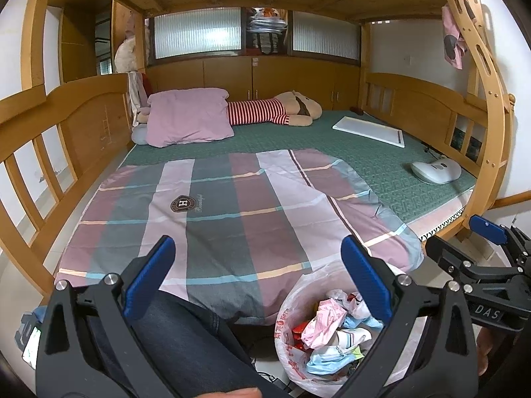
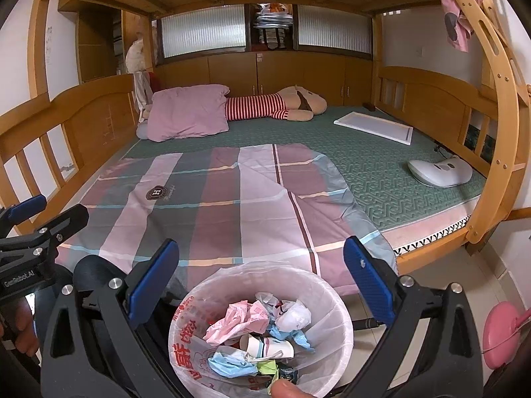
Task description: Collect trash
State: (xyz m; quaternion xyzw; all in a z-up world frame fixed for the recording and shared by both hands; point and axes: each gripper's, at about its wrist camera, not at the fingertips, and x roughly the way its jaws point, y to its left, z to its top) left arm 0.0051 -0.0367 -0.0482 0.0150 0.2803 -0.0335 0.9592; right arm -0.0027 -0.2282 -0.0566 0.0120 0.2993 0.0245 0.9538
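Note:
A trash bin (image 2: 229,280) lined with a white plastic bag stands on the floor at the foot of the bed, also low in the left wrist view as the bin (image 1: 292,295). It holds crumpled pink paper (image 2: 239,320), a paper cup (image 2: 268,348), a blue face mask (image 2: 229,363) and other wrappers. My right gripper (image 2: 262,275) hangs open just above the bin with nothing between its blue pads. My left gripper (image 1: 259,275) is open too, to the left of the bin, over a person's jeans-clad knee (image 1: 186,335). Each gripper shows at the edge of the other's view.
A plaid sheet (image 1: 232,215) lies spread on the green mattress (image 1: 381,162) inside a wooden bunk frame (image 1: 494,126). A purple pillow (image 1: 189,117), a striped plush toy (image 1: 282,109), a white board (image 1: 368,131) and a white device (image 1: 434,169) lie on the bed. A pink object (image 2: 501,335) sits on the floor, right.

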